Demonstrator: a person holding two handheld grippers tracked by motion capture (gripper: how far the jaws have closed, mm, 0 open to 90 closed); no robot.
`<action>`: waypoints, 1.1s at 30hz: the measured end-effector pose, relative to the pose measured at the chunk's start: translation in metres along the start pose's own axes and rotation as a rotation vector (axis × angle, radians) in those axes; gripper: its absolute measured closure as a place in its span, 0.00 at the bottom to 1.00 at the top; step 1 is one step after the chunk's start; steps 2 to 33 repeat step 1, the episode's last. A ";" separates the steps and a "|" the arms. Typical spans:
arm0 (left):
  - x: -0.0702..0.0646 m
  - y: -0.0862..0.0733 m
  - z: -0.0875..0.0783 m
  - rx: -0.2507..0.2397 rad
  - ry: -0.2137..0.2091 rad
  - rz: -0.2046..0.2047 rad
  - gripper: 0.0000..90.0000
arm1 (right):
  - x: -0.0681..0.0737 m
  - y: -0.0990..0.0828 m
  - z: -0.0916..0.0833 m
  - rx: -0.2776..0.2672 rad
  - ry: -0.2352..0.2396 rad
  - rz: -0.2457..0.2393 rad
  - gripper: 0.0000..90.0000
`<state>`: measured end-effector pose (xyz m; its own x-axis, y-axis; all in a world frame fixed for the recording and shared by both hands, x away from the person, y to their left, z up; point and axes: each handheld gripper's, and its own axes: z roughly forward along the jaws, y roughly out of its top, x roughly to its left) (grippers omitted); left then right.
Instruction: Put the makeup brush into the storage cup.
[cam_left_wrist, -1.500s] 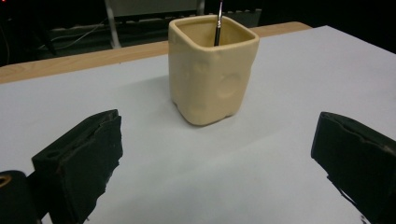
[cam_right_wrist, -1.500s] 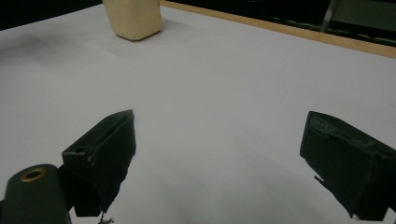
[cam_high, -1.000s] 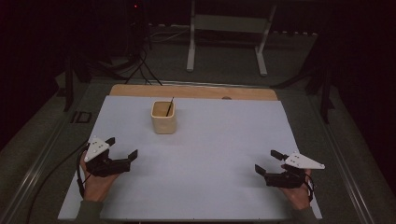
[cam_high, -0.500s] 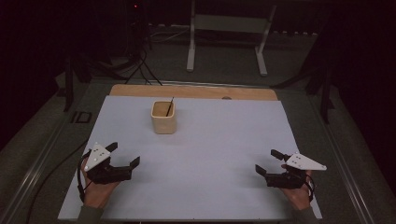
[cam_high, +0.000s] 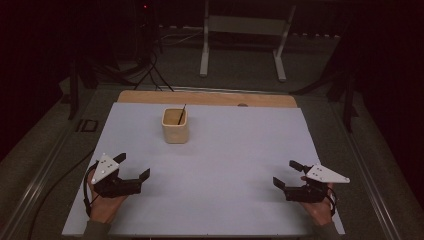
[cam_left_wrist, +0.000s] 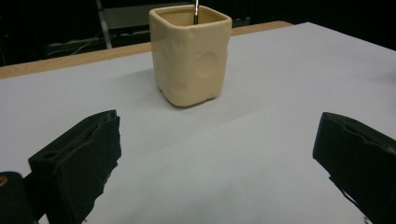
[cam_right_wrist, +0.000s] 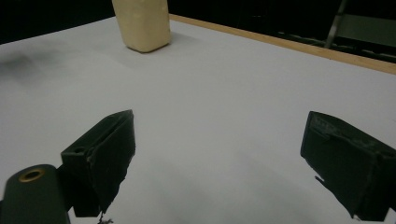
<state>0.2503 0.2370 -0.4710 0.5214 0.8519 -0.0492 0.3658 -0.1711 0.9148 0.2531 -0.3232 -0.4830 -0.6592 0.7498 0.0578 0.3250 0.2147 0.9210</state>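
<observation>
The cup stands upright at the far middle of the white sheet, a thin stick inside. Your left gripper and right gripper hover near you, well apart, jaws spread, holding nothing.

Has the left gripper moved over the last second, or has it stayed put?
Yes. The left gripper has shifted toward the table's near edge and slightly rightward, farther from the cup, which has stayed in place.

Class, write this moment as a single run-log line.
left gripper: open, empty | right gripper: open, empty | cream cup: upright on white sheet, thin stick inside, untouched
</observation>
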 end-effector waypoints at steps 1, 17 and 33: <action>0.000 0.000 0.000 0.002 -0.002 0.003 0.02 | 0.000 0.000 0.000 -0.001 0.001 -0.001 0.11; 0.000 0.000 0.000 0.002 -0.002 0.003 0.02 | 0.000 0.000 0.000 -0.001 0.001 -0.001 0.11; 0.000 0.000 0.000 0.002 -0.002 0.003 0.02 | 0.000 0.000 0.000 -0.001 0.001 -0.001 0.11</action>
